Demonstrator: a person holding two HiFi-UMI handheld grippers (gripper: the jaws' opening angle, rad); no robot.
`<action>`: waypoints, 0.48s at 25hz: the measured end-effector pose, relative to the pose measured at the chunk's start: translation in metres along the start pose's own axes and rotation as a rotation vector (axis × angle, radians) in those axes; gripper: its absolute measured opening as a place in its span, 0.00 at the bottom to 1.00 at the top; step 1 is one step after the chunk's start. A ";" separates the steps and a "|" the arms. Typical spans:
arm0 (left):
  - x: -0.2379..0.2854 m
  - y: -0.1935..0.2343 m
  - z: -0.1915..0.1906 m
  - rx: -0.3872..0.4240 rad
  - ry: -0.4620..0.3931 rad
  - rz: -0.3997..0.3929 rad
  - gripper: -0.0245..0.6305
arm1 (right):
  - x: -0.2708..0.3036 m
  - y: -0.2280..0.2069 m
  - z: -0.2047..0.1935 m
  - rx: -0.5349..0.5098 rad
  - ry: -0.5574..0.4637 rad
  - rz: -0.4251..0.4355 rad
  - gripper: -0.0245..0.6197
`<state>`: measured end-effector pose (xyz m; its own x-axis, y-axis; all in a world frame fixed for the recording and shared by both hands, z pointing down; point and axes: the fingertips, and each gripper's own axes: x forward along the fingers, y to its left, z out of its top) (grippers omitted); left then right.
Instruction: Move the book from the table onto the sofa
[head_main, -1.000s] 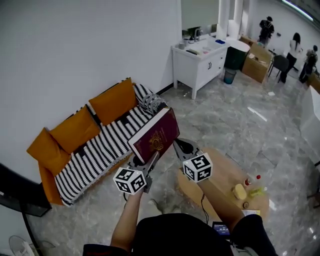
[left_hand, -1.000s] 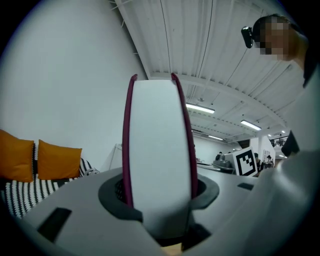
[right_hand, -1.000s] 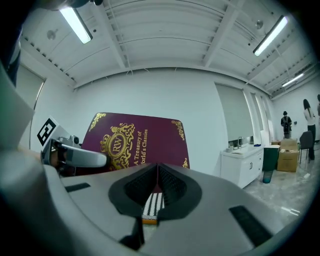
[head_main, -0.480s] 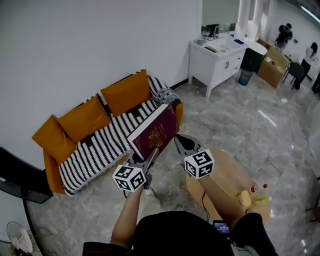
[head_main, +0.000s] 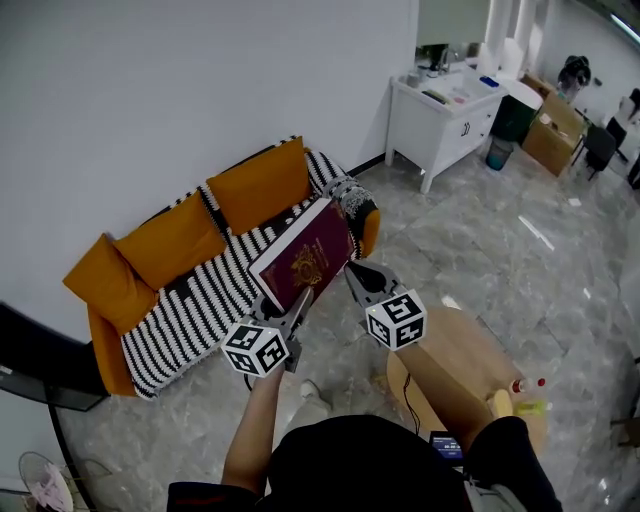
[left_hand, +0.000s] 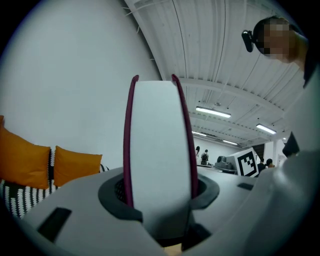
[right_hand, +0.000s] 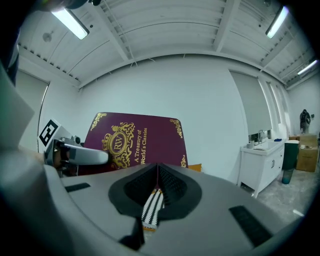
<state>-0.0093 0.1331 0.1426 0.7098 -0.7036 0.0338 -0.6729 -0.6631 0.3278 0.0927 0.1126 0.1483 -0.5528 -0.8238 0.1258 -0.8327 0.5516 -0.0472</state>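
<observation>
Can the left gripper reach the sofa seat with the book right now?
Probably yes: the left gripper is shut on the book, the striped sofa seat in front of the orange cushions looks free, and nothing stands between them.

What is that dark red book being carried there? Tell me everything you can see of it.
The book is a closed, thick hardcover, maroon with gold corner ornaments, a gold RW crest and the title A Treasury of World's Classics. Its page edges look white. The left hand-held gripper clamps its near end, one jaw on each cover, and holds it up in the air, tilted, near the striped sofa and not yet on it.
</observation>
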 end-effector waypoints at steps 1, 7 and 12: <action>0.001 0.010 0.002 -0.007 0.002 0.004 0.37 | 0.009 0.001 0.001 -0.003 0.005 0.004 0.08; 0.006 0.066 0.021 -0.033 0.001 0.017 0.37 | 0.064 0.007 0.012 -0.012 0.020 0.012 0.07; 0.008 0.110 0.042 -0.011 0.003 0.017 0.37 | 0.113 0.017 0.026 -0.019 0.011 0.016 0.07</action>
<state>-0.0860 0.0438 0.1396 0.6988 -0.7141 0.0420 -0.6827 -0.6482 0.3373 0.0151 0.0252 0.1362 -0.5656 -0.8134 0.1360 -0.8230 0.5672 -0.0304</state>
